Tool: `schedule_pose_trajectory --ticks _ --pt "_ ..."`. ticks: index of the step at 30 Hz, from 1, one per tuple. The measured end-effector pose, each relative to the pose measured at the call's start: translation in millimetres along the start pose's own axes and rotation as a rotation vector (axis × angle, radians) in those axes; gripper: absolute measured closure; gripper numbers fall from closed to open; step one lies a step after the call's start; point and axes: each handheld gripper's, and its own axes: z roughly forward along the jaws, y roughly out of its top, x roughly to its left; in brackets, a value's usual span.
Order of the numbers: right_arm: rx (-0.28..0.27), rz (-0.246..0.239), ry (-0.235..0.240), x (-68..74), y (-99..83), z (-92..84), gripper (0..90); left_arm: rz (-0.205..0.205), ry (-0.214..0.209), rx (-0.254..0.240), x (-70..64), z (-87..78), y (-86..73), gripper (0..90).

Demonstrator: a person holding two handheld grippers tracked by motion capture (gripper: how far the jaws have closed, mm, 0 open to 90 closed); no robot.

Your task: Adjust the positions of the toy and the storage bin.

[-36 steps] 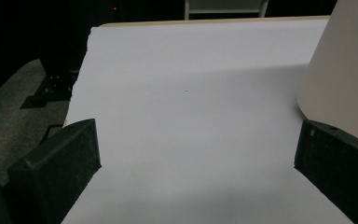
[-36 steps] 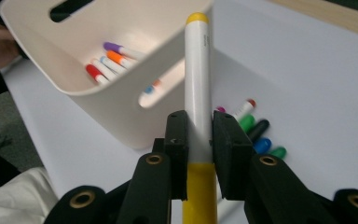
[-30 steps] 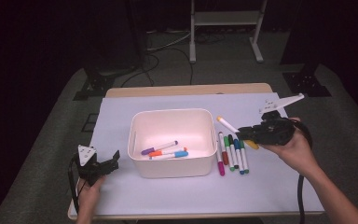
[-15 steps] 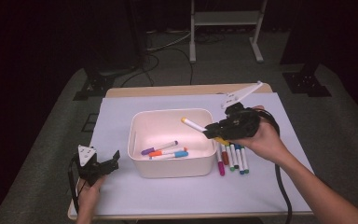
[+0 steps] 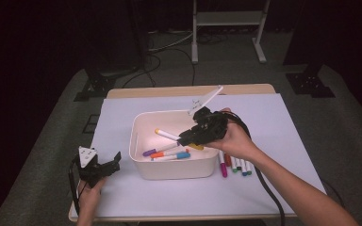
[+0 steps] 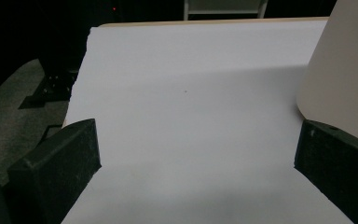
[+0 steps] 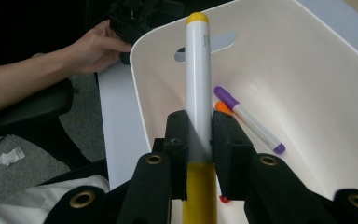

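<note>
I hold the yellow marker (image 7: 198, 84) clamped between the jaws of the right gripper (image 5: 185, 139), poised over the interior of the white bin (image 5: 173, 168). To place it well, I lower the tip toward the bin floor beside the purple marker (image 7: 249, 119), keep the barrel nearly flat, then release so it does not bounce out. The left gripper (image 5: 112, 165) rests on the white table cover (image 6: 191, 93) just beside the bin, jaws wide and empty. More markers (image 5: 234, 165) wait right of the bin.
</note>
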Motion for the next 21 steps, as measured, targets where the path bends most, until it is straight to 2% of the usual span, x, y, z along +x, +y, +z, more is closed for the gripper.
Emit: schedule_pose_trajectory --ticks 11,16,21 --pt "0.054 -0.010 0.043 -5.9 5.9 41.8 75.6 0.002 -0.002 0.002 0.2 0.1 0.1 0.0" --pt "0.082 -0.013 0.051 -14.3 7.0 61.9 75.6 0.000 -0.001 0.001 0.4 0.3 0.1 0.0" --pt "0.105 -0.026 0.057 -15.6 7.4 72.9 75.6 -0.002 -0.001 0.000 0.3 0.2 0.1 0.0"
